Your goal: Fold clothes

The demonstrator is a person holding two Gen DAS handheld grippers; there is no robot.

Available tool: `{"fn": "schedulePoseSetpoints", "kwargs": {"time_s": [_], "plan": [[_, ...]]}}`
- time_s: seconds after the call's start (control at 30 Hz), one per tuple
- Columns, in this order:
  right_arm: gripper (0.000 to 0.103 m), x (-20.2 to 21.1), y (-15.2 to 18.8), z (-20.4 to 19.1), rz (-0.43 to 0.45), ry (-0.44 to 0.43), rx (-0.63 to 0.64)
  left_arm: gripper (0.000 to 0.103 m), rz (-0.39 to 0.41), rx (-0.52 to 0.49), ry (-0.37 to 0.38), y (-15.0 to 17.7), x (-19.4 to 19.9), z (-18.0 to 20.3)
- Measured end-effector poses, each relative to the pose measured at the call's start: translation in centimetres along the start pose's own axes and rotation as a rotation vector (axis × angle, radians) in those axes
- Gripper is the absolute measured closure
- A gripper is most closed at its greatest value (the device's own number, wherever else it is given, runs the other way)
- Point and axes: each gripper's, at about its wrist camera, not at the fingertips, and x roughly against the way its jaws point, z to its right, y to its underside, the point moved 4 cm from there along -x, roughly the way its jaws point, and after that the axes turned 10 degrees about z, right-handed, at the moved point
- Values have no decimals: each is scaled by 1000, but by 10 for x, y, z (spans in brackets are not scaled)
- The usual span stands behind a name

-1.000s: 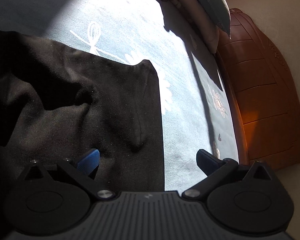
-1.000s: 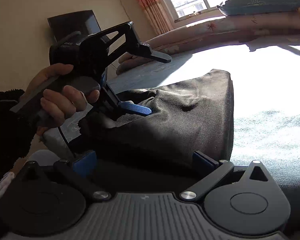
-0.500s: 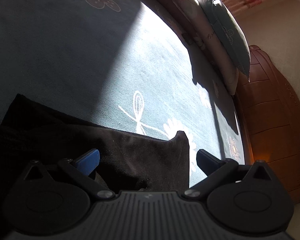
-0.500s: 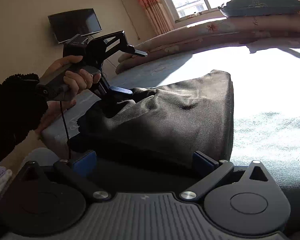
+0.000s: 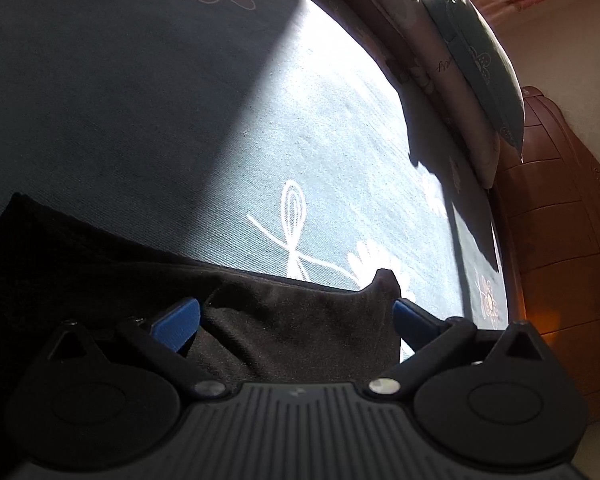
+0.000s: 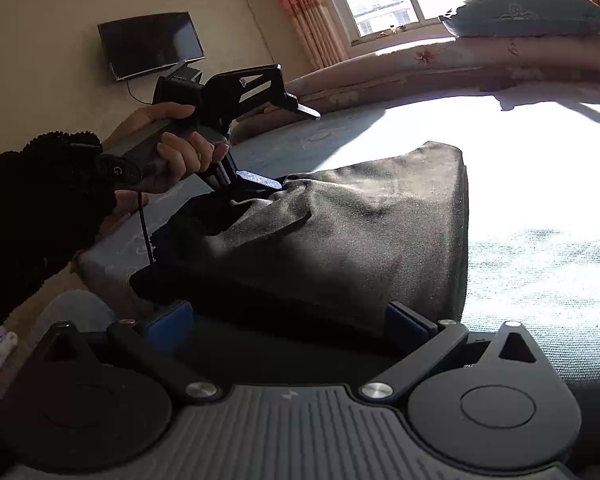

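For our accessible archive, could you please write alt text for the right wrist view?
A hand holds the left gripper open over a rumpled black garment on a sunlit blue bed. The right gripper, open, frames its near edge.

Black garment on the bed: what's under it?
The black garment lies on the teal flowered bedsheet, which shows all around it. Whatever sits directly beneath the cloth is covered. Both open grippers, left and right, hover over it.

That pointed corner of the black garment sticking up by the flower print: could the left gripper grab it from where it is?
Probably yes. The left gripper is open, the black garment lies between its fingers, and the raised corner sits just ahead near the right-hand finger, nothing covering it.
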Motion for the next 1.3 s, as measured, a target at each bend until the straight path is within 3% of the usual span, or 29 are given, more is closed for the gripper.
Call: {"fn": "schedulePoseSetpoints", "kwargs": {"time_s": [0.17, 0.33, 0.67, 0.8, 0.93, 1.07, 1.2, 1.3], "plan": [[0, 0, 0, 1, 0, -1, -4, 1, 14, -50, 44, 6, 36, 15], [0, -1, 0, 1, 0, 1, -2, 1, 3, -144, 79, 32, 80, 24], [0, -2, 1, 0, 0, 6, 10, 1, -19, -95, 12, 64, 103, -20], [0, 4, -3, -1, 20, -4, 5, 1, 90, -169, 64, 44, 135, 1], [0, 24, -21, 1, 105, -34, -5, 1, 184, -191, 37, 24, 162, -6], [0, 36, -49, 32, 142, 38, -62, 1, 188, -154, -41, 19, 166, -39], [0, 34, -63, 80, 119, 130, -93, 1, 139, -99, -46, 24, 160, -71], [0, 29, -60, 110, 125, 117, -265, 1, 110, -57, -41, 27, 151, -91]]}}
